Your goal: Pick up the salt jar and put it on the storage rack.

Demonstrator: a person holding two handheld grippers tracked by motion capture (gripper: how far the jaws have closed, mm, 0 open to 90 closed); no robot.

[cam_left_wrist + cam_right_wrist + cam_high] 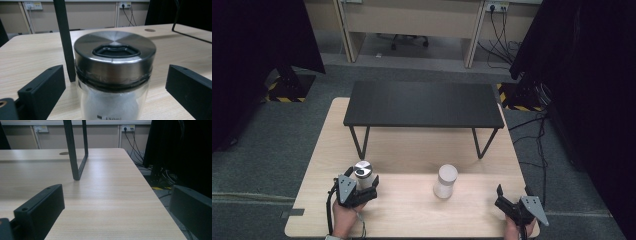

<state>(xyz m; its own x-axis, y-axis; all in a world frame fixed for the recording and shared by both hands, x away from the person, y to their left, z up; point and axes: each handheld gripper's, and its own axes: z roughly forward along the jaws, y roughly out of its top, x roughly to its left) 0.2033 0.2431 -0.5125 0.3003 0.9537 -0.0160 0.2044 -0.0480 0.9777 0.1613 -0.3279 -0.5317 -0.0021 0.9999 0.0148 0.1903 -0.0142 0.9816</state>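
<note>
The left gripper [362, 186] has its jaws spread wide around the jar [113, 75], clear of the glass. The right gripper [507, 197] gapes over bare table [107, 195], holding nothing.

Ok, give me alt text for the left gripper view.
A glass jar with a brushed steel lid stands between the open left claw, untouched by either jaw. Behind it, a pale wooden table and a black shelf leg.

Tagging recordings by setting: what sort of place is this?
Probably an office or lab room: wall sockets with plugged cables, grey carpet floor, an office chair base under a beige desk.
</note>
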